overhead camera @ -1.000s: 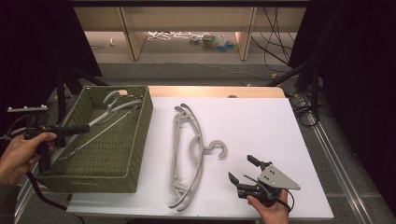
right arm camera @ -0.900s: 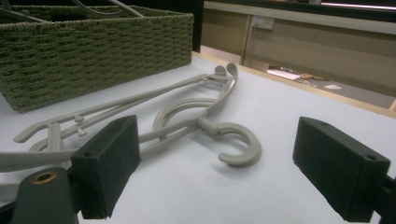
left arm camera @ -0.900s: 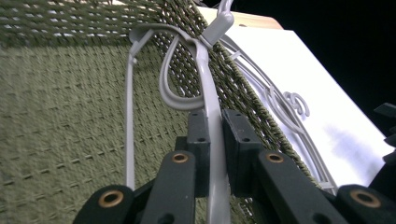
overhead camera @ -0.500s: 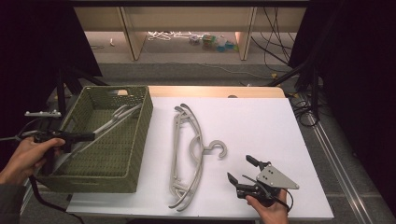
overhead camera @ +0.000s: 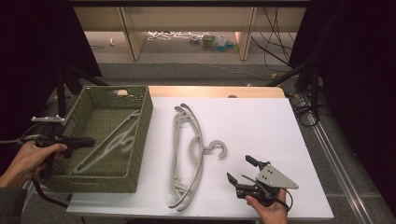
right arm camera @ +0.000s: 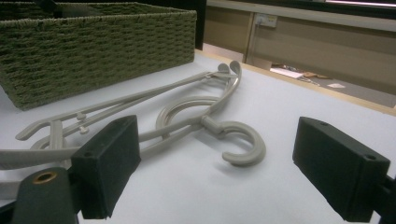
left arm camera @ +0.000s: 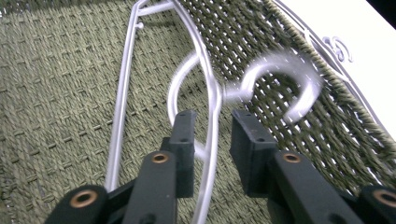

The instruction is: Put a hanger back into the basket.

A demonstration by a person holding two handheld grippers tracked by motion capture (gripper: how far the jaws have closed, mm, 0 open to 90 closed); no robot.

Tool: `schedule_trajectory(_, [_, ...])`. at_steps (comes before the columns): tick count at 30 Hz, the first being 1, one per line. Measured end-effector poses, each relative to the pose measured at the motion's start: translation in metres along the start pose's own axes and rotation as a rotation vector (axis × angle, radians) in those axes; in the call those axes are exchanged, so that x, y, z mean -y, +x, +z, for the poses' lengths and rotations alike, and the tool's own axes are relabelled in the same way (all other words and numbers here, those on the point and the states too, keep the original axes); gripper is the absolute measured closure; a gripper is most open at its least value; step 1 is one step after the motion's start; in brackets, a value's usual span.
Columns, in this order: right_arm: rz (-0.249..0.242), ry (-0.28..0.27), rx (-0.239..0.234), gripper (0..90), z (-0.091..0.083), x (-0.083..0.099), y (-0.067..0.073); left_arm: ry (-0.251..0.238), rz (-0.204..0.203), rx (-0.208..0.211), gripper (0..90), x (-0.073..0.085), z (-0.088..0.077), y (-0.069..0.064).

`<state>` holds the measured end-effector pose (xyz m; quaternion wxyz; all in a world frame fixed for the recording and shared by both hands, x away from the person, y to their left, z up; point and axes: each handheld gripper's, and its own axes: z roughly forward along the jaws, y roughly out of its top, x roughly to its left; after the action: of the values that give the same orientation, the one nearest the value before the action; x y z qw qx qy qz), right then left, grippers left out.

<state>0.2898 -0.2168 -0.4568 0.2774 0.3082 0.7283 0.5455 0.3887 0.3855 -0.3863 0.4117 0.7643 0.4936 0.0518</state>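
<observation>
A pale grey hanger [overhead camera: 112, 140] lies slanted inside the green woven basket [overhead camera: 145, 122]. My left gripper [overhead camera: 91, 141] reaches over the basket's left wall. In the left gripper view my left gripper [left arm camera: 215, 116] is open, with the hanger's thin bar [left arm camera: 122, 93] running loose between the jaws and its hook [left arm camera: 299, 84] blurred. Two stacked grey hangers [overhead camera: 187, 154] lie on the white table beside the basket. My right gripper [overhead camera: 239, 168] is open near the front edge, just right of them. In the right gripper view my right gripper [right arm camera: 219, 140] faces the hangers' hook [right arm camera: 243, 144], with nothing between the jaws.
The white table top [overhead camera: 261, 121] stretches to the right of the hangers. The basket's wall [right arm camera: 93, 42] stands behind the hangers in the right gripper view. Tripod legs and cables stand on the floor at both sides of the table.
My left gripper has drawn back to the left and opened. The hanger it held has dropped lower and lies in the basket. The right gripper has not moved.
</observation>
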Motion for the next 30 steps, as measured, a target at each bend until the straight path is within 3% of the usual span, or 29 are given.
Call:
schedule_trajectory(3, [0.003,-0.011,-0.006,15.6,0.000,0.000,0.000,0.004,0.005,0.020,68.3,-0.001,-0.001,-0.004])
schedule_trajectory(4, [0.030,0.002,-0.014,15.6,0.000,0.001,0.001,0.000,0.005,0.021,66.5,-0.001,-0.001,-0.005])
schedule_trajectory(6, [0.035,-0.006,-0.017,15.6,0.000,0.001,0.002,-0.012,0.004,0.014,65.2,-0.001,-0.002,-0.006])
schedule_trajectory(7, [0.001,-0.009,0.001,15.6,0.000,0.000,0.000,-0.010,0.003,0.016,63.7,-0.001,-0.004,-0.006])
schedule_trajectory(8, [0.022,0.008,-0.006,15.6,-0.001,0.000,0.001,-0.024,0.001,0.010,61.9,-0.001,-0.005,-0.008])
schedule_trajectory(9, [-0.003,-0.008,0.001,15.6,0.000,0.000,-0.001,-0.031,0.007,0.014,60.1,-0.001,-0.007,-0.009])
schedule_trajectory(11, [0.035,-0.006,-0.018,15.5,0.001,0.001,0.002,-0.053,0.016,0.016,56.5,-0.001,-0.012,-0.015])
schedule_trajectory(12, [0.030,0.003,-0.017,15.5,0.000,0.001,0.001,-0.074,0.021,0.014,50.7,-0.002,-0.017,-0.020])
schedule_trajectory(14, [0.033,0.003,-0.017,15.5,0.000,0.001,0.001,-0.116,0.007,0.020,47.4,-0.003,-0.026,-0.028])
schedule_trajectory(18, [0.022,0.013,-0.007,15.5,-0.001,0.000,0.001,-0.172,-0.007,0.033,36.4,-0.004,-0.040,-0.051])
schedule_trajectory(19, [0.001,-0.007,0.005,15.4,0.000,0.000,0.000,-0.174,-0.003,0.041,34.2,-0.004,-0.042,-0.058])
schedule_trajectory(21, [0.004,-0.009,0.004,15.4,0.000,0.000,0.000,-0.199,0.003,0.066,32.9,-0.003,-0.043,-0.073])
schedule_trajectory(22, [0.034,-0.002,-0.009,15.4,0.000,0.000,0.001,-0.214,0.005,0.081,31.5,-0.002,-0.044,-0.080])
schedule_trajectory(25, [0.004,-0.018,0.001,15.4,0.000,0.000,0.000,-0.250,-0.002,0.116,29.8,0.000,-0.043,-0.102])
schedule_trajectory(28, [0.009,-0.016,-0.001,15.4,0.000,0.000,0.000,-0.256,0.027,0.138,29.0,0.002,-0.039,-0.123])
schedule_trajectory(29, [0.007,-0.011,-0.002,15.4,-0.001,0.000,-0.001,-0.266,0.069,0.155,28.7,0.003,-0.036,-0.137])
schedule_trajectory(30, [0.028,0.009,-0.008,15.4,-0.002,0.000,0.001,-0.266,0.069,0.155,28.5,0.003,-0.036,-0.137])
